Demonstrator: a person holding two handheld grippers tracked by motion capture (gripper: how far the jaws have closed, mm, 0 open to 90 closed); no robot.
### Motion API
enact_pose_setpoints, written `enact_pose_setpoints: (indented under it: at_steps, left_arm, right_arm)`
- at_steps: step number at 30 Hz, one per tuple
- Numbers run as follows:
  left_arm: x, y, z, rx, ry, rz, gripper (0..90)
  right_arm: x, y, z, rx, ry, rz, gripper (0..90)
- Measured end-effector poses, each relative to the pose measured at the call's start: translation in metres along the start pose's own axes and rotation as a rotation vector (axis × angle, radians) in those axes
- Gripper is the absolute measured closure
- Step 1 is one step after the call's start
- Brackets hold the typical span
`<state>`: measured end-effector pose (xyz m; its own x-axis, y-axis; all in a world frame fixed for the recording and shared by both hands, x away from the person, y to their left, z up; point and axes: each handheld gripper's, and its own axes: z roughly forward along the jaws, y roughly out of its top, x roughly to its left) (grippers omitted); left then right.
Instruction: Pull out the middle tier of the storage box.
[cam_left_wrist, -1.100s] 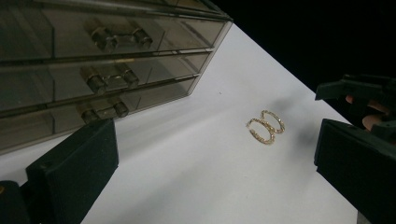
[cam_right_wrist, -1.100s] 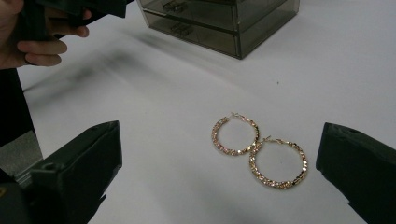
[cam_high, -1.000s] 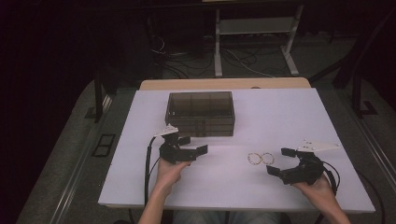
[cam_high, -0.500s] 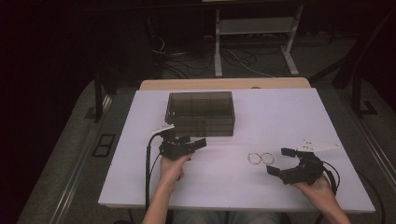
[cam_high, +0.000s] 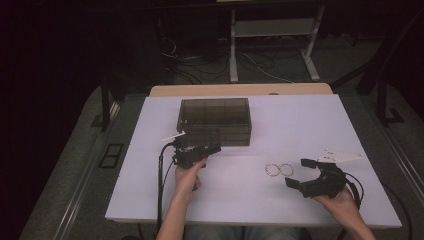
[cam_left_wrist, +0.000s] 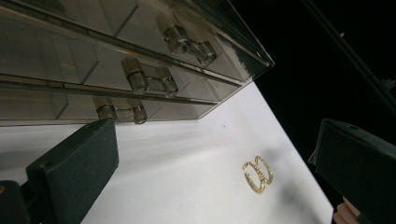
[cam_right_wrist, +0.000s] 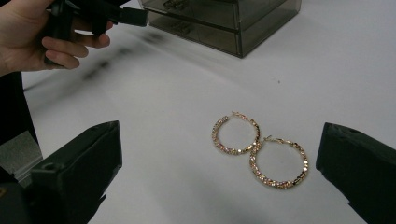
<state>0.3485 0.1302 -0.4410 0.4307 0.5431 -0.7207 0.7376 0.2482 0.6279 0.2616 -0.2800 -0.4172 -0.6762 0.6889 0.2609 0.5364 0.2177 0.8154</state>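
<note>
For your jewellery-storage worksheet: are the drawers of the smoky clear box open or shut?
Shut. In the left gripper view, the drawers sit flush in the box, handles in line; none is pulled out.

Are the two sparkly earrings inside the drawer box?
No, both earrings lie on the white table, apart from the drawer box.

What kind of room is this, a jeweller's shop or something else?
More likely a lab or recording workspace: a plain white table in a dark room, loose cables on the floor, and a smoky clear plastic drawer box with two gold hoop earrings laid out.
</note>
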Motion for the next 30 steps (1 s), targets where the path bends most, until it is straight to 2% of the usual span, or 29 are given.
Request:
enact_pose_setpoints:
  at_steps: [13,22,26,27,30]
  left_arm:
    - [0.016,0.004,0.003,-0.010,0.029,-0.105,0.0]
    - [0.022,0.005,0.005,-0.022,0.047,-0.141,12.2]
    - [0.024,0.006,0.005,-0.038,0.035,-0.169,15.6]
    - [0.025,0.006,0.005,-0.039,0.032,-0.172,19.6]
    - [0.027,0.007,0.005,-0.050,0.035,-0.192,22.6]
  right_arm:
    - [0.001,0.000,0.000,0.004,0.001,0.002,0.0]
    - [0.001,0.000,0.001,0.006,0.001,-0.007,0.0]
    - [0.001,0.000,0.001,0.009,0.001,-0.005,0.0]
    - [0.001,0.000,0.001,0.010,0.002,-0.005,0.0]
    - [0.001,0.000,0.001,0.012,0.001,-0.008,0.0]
